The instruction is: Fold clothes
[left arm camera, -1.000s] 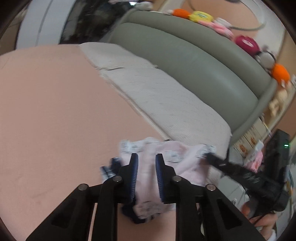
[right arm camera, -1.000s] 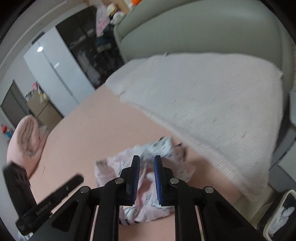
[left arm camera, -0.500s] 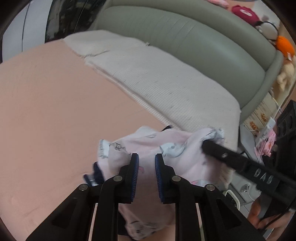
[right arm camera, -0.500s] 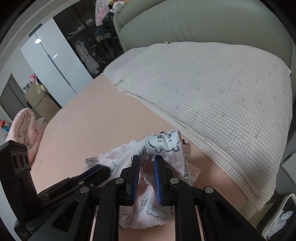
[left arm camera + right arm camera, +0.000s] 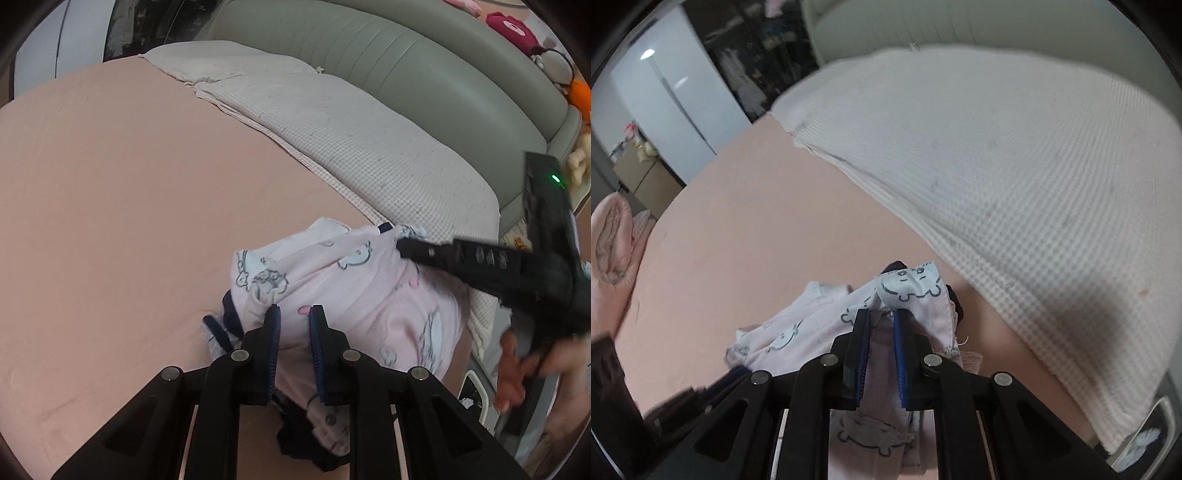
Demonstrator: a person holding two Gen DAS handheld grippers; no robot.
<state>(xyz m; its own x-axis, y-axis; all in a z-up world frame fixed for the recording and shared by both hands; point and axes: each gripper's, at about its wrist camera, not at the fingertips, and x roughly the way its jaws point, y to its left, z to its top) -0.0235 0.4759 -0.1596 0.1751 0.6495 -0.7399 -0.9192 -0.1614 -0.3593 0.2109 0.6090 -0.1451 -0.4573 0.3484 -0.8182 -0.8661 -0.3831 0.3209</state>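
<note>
We judge the pink printed garment light, limp and quick to slump, so hems and corners are our holds. It lies bunched on the pink bed, beside the waffle blanket. The left hand-held gripper pinches its near fold at 6 o'clock. The right hand-held gripper, jaws just closing, nips the far corner at 2 o'clock.

No legible text, labels or numbers anywhere.

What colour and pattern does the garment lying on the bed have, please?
The garment is pale pink with grey-outlined cartoon animals and dark navy trim, clearest in the left wrist view.
</note>
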